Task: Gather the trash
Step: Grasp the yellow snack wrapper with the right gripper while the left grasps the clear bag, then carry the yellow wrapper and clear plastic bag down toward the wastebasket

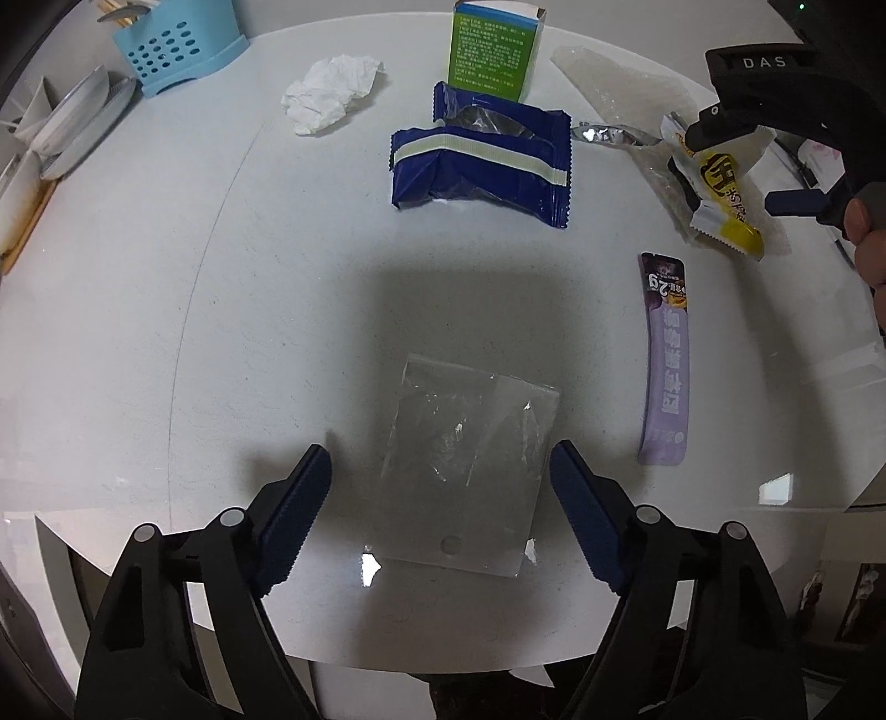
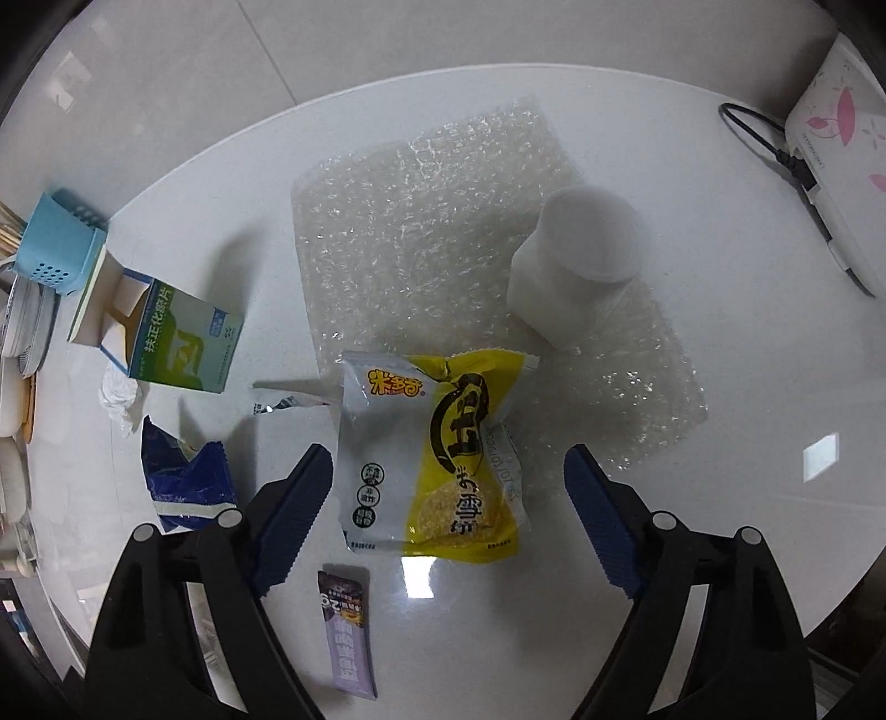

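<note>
My left gripper [image 1: 439, 451] points down at the white table, open, its blue pads on either side of a flat clear plastic bag [image 1: 470, 465] without touching it. My right gripper [image 2: 448, 451] is open too, straddling a yellow and white snack wrapper [image 2: 432, 454] that lies partly on bubble wrap [image 2: 443, 232]. The left wrist view shows that gripper over the same wrapper [image 1: 720, 183]. More trash lies around: a blue wrapper [image 1: 482, 160], a green and white box [image 1: 493, 50], a crumpled tissue [image 1: 332, 91], a purple sachet [image 1: 664, 360] and a foil scrap [image 1: 609, 134].
A white plastic jar [image 2: 576, 260] lies on the bubble wrap. A blue utensil holder [image 1: 177, 50] and stacked plates [image 1: 72, 127] stand at the table's far left. A white flowered device [image 2: 841, 166] with a black cable sits at the right edge. The round table's rim [image 1: 387, 659] is close below.
</note>
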Tool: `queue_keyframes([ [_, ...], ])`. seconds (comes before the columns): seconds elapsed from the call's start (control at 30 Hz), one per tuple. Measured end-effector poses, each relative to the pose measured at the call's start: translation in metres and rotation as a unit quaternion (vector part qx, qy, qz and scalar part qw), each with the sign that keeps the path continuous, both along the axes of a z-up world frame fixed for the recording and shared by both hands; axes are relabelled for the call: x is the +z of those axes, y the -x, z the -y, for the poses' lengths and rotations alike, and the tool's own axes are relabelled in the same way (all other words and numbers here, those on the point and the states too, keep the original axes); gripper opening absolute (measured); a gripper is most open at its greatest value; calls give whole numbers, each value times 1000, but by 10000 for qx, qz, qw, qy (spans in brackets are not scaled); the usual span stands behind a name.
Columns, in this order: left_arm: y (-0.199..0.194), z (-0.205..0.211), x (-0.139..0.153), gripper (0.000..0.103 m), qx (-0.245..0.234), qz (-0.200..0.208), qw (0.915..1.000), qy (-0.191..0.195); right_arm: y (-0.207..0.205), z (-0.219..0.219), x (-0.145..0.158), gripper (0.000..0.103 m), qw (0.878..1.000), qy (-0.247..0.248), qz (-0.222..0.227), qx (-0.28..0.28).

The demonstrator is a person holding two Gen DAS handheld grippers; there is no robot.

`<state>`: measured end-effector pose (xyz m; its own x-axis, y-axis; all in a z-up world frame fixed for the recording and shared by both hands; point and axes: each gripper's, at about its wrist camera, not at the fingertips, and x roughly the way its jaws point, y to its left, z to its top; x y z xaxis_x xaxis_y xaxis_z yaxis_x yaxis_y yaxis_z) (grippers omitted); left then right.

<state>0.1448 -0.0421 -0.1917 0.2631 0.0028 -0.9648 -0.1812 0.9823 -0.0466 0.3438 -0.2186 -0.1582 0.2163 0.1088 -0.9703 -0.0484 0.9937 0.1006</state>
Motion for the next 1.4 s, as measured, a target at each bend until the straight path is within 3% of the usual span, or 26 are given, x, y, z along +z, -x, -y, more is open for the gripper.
queue_keyframes([
  [0.23,-1,6,1,50,-99,-72,9998,-136,-9,-9,-6,77,9999,-8,-128,-42],
  [0.47,2,7,3,25,49,-165,9999,-16,-20,-16,-21,63,9989,111,-434,-154],
  [0.5,2,7,4,20,67,-157,9999,-7,-21,-16,-22,62,9988,128,-445,-180],
  [0.53,1,5,4,9,88,-127,9999,0,-21,-16,-22,59,9987,141,-437,-208],
  [0.77,5,8,3,1,127,-147,9998,22,-23,-12,-18,29,9987,242,-374,-259],
  [0.87,5,10,3,1,138,-128,9998,33,-23,-10,-15,21,9988,245,-317,-273],
  [1.4,13,3,21,0,116,142,9998,13,21,2,35,20,9995,177,249,-88],
])
